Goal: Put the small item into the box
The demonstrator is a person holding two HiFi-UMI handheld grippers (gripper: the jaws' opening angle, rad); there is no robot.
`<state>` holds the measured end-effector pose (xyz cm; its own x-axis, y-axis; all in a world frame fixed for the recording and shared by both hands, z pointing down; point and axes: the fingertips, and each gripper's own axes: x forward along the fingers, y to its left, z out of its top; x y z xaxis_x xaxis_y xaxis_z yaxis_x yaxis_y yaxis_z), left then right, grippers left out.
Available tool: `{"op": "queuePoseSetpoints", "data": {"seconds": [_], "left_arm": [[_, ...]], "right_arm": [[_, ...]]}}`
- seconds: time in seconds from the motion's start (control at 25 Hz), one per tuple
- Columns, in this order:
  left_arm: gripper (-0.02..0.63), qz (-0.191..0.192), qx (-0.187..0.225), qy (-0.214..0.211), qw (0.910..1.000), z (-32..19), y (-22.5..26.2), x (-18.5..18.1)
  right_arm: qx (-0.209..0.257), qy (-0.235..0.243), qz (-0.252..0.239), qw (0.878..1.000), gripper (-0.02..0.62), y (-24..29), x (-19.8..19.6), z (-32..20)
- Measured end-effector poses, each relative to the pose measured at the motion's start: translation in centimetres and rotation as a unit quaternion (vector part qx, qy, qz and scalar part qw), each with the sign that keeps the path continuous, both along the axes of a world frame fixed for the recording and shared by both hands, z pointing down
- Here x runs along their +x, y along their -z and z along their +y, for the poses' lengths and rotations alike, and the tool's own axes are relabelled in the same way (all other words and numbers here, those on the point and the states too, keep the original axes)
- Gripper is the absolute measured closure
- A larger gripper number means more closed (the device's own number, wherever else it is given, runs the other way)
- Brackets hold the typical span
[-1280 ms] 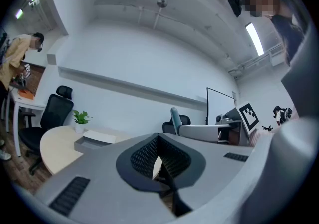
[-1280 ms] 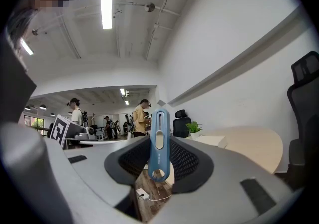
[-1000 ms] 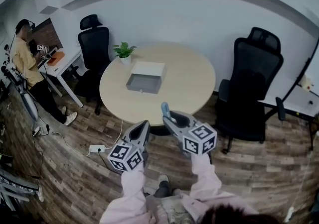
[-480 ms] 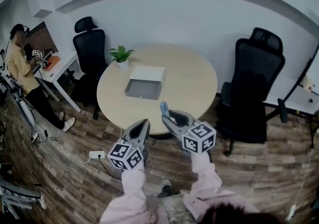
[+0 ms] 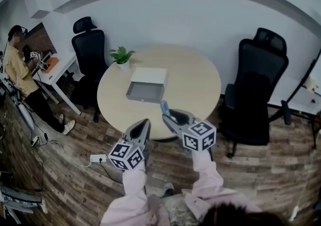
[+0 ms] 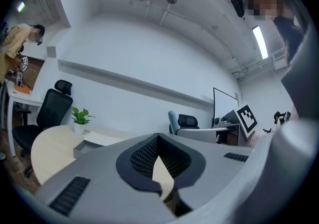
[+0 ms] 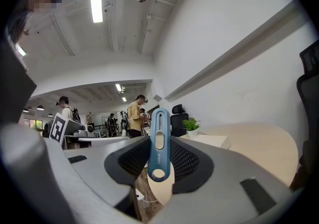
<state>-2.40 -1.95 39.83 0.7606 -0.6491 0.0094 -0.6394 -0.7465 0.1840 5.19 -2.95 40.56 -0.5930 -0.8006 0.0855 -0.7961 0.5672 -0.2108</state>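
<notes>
1. We hold the right gripper (image 7: 160,140) clenched on the blue item (image 5: 164,108). The item stands upright between the pads, and its tip rises past the jaws.
2. Our left gripper (image 6: 158,139) has its jaws pressed together with nothing between them.
3. Both grippers hang side by side at the near edge of the round table (image 5: 195,89), with wood floor (image 5: 75,185) under them.
4. The box (image 5: 143,91) sits near the table's middle. Its gray tray opens toward us and its white top lies behind.
5. The item is apart from the box, on our side of it.
6. A plant (image 5: 122,57) stands on the table's far left edge, just beyond the box.
7. Black chairs flank the table, one at the left (image 5: 88,49) and one at the right (image 5: 258,84).
8. At the far left a person (image 5: 17,72) in a yellow shirt stands by a white desk (image 5: 60,69).
</notes>
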Motion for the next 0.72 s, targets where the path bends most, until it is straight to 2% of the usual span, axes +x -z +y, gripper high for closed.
{"op": "queuePoseSetpoints", "data": {"seconds": [0.72], "left_arm": [[0.597, 0.004, -0.012, -0.009, 0.9999, -4.8, -0.9, -1.8]], "right_arm": [[-0.02, -0.001, -0.001, 1.0, 0.47, -1.3, -2.0, -5.2]]}}
